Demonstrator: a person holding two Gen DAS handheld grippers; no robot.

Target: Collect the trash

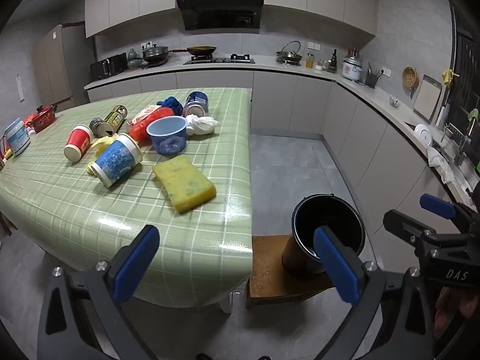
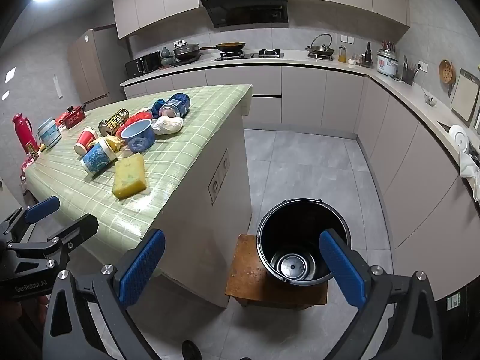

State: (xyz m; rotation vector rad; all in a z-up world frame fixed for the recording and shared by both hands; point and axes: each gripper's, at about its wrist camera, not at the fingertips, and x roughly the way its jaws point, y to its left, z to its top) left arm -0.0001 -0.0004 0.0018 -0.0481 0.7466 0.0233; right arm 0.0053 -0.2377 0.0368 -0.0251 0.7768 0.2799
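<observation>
Trash lies on the green checked table (image 1: 90,216) (image 2: 168,156): a yellow sponge (image 1: 184,183) (image 2: 130,175), a tipped blue-white cup (image 1: 117,162) (image 2: 98,156), a red cup (image 1: 77,142) (image 2: 85,140), a blue bowl (image 1: 167,135) (image 2: 138,134), a tipped gold can (image 1: 114,120) (image 2: 114,121), white crumpled paper (image 1: 201,124) (image 2: 167,125) and a blue can (image 1: 196,104) (image 2: 175,105). A black bucket (image 1: 327,228) (image 2: 300,240) stands on a wooden stool (image 1: 270,267) (image 2: 249,267). My left gripper (image 1: 237,264) is open and empty before the table's near edge. My right gripper (image 2: 243,267) is open and empty above the bucket and stool.
A red pot (image 1: 43,117) (image 2: 73,116), a white-blue jar (image 1: 17,136) and a red thermos (image 2: 24,132) stand at the table's far left. Kitchen counters (image 2: 420,102) run along the back and right walls. Grey tile floor (image 2: 300,165) lies between table and counters.
</observation>
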